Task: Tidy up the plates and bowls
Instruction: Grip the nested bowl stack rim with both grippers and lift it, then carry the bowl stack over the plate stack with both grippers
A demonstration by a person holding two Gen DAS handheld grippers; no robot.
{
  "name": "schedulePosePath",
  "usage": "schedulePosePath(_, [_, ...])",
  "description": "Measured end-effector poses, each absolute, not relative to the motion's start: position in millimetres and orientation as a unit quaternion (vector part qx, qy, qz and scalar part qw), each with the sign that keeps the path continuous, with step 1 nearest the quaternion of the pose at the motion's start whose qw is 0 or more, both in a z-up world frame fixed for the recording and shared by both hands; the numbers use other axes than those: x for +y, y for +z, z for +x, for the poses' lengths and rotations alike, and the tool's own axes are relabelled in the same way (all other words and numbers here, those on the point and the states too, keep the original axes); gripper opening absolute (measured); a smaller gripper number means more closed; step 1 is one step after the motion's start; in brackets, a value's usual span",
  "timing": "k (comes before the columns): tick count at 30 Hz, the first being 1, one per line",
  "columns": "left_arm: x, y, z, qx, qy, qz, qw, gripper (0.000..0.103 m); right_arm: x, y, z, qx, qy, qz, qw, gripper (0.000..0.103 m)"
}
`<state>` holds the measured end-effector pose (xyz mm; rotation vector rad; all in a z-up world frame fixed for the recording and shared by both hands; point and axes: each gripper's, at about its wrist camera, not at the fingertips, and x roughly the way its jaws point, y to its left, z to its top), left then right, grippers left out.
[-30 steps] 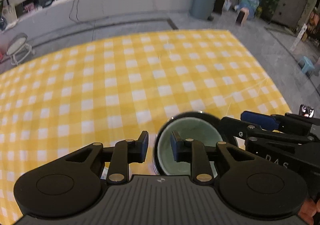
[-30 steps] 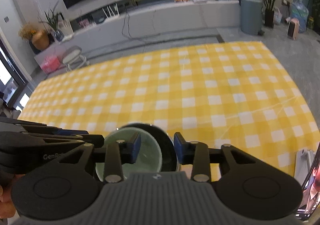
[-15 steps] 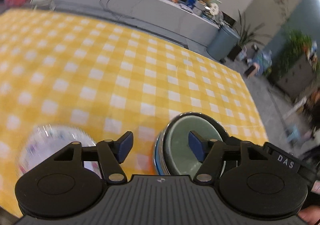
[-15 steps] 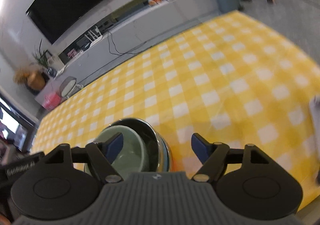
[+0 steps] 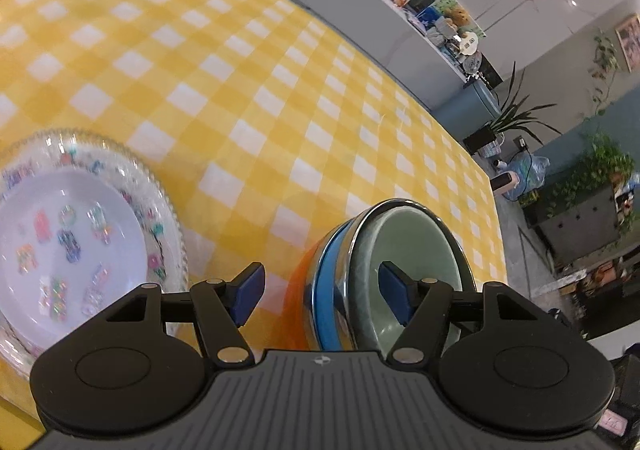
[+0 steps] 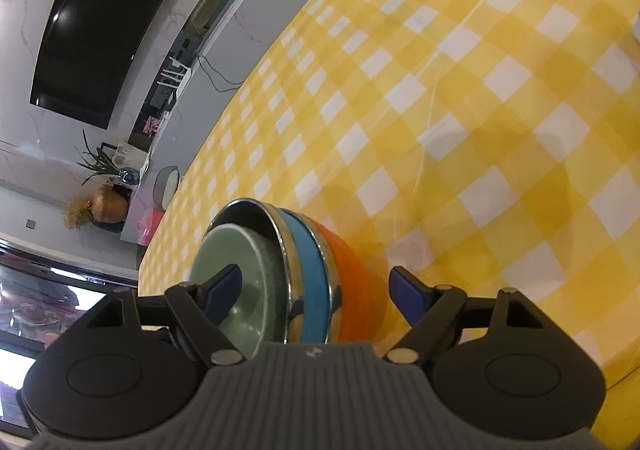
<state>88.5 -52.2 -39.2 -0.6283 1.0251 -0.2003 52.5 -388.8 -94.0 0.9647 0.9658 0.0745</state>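
Four nested bowls, green innermost, are sitting mouth-up on the cloth just right of the plate, whose near edge is being cut off, while both the left gripper and right gripper are straddling the stack's rim, fingers released, near side hidden.

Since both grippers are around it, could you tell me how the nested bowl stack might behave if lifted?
The bowl stack probably weighs a fair amount: several bowls sit nested. The green inner bowl looks glazed, so likely slippery and breakable. The layers may shift if tilted.
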Motion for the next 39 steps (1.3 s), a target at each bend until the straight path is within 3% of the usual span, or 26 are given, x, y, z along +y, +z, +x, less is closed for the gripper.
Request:
schedulePosePath(18, [-56, -64, 95, 0.512, -0.103, -0.337, 0.784, 0.066, -391, -109, 53, 0.452, 0.034, 0.464, 0.761, 0.064])
schedulePosePath(27, [-56, -62, 96, 0.509, -0.104, -0.338, 0.785, 0.064, -388, -110, 54, 0.466, 0.036, 0.457, 0.757, 0.062])
schedulePosePath(31, [-58, -61, 94, 0.513, -0.108, -0.335, 0.783, 0.056, -388, -110, 53, 0.467, 0.034, 0.453, 0.758, 0.059])
schedulePosePath(39, [-62, -57, 95, 0.512, -0.108, -0.322, 0.789, 0.057, -387, -108, 52, 0.467, 0.031, 0.445, 0.764, 0.056])
